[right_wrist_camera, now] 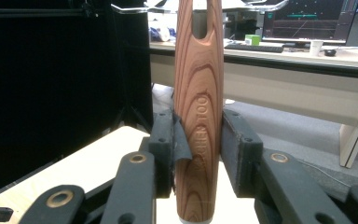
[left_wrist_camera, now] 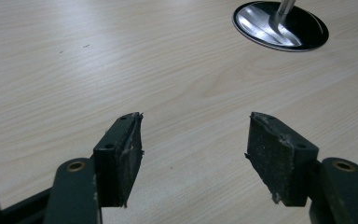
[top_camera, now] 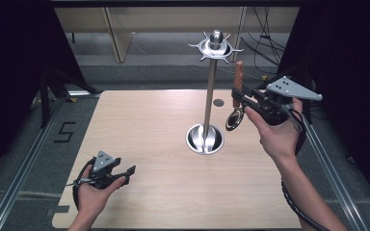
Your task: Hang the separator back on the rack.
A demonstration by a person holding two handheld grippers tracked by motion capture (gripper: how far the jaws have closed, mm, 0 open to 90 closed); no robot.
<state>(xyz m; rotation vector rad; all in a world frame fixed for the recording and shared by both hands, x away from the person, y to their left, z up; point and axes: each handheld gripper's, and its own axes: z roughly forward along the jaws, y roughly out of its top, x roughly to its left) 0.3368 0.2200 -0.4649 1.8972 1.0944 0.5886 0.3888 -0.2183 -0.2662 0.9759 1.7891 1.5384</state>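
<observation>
— Looking down from the high view, what is held, and what risk is judged there?

— A wooden-handled ladle (top_camera: 236, 98) is clamped at its handle by the right gripper (top_camera: 241, 96), bowl hanging down, handle end pointing up. It is carried in the air just beside the pole of the utensil stand (top_camera: 211, 86), below the hooked crown (top_camera: 215, 46). A knock against the pole or the hooks is judged likely if the ladle is lifted too close; the stand could be rocked on its round base (top_camera: 204, 139). The left gripper (top_camera: 125, 174) is rested low at the near left of the table (top_camera: 139, 125), spread apart and empty, so the stand is not steadied by anything.

— And from the left gripper view?

— Both pads (left_wrist_camera: 121, 156) are seen wide apart with nothing between them, above bare pale wood-grain tabletop (left_wrist_camera: 121, 60). The stand's base (left_wrist_camera: 279, 25) is seen well apart, at the upper right. No help can be given from there if the stand tips.

— The right gripper view?

— The handle (right_wrist_camera: 199, 107) is pinched upright between the two pads (right_wrist_camera: 240, 149), and the slot (right_wrist_camera: 201, 18) at its top is seen. One pad's facing (right_wrist_camera: 179, 140) is seen curled loose beside the wood; a slip or twist of the smooth handle is judged possible, and the slot could then be missed on a hook.

— The room?

— Dark curtains (top_camera: 14, 48) are seen at the sides of the table, with cables (top_camera: 265, 43) on the floor beyond. A desk (right_wrist_camera: 298, 51) with monitors (right_wrist_camera: 307, 18) is seen behind.
</observation>
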